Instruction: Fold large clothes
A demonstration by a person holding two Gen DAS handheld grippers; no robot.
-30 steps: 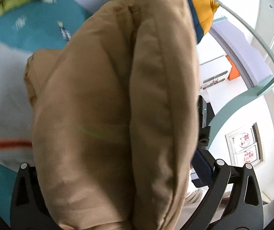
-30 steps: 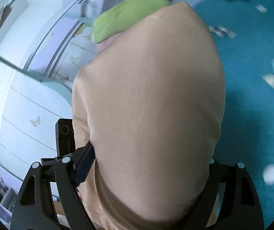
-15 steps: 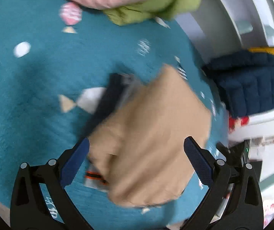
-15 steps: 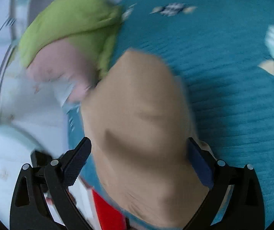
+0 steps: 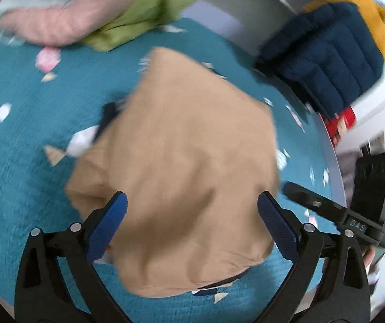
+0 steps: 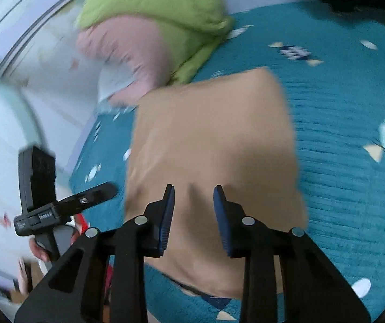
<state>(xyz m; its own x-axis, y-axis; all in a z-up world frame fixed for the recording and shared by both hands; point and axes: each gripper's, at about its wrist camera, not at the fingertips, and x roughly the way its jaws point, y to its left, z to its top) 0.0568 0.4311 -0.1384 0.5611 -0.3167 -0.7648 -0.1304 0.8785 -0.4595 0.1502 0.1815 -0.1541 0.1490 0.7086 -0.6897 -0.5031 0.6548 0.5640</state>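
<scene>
Spread across a teal patterned bed cover (image 5: 17, 161): a folded tan garment (image 5: 181, 177), lying loose at centre. Could slump or unfold if the closing right gripper (image 6: 193, 210) snags only the top layer. Sits at twelve o'clock of the left gripper (image 5: 191, 220), spread wide, clamping nothing. Right gripper just narrowing over cloth, pads not pressing.

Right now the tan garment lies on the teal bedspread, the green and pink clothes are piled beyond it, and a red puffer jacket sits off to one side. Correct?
Not quite. The puffer jacket is navy blue with a mustard-yellow part, not red, as the left wrist view shows. The rest holds: the tan garment lies on the teal bedspread, with the green and pink clothes piled beyond it.
</scene>
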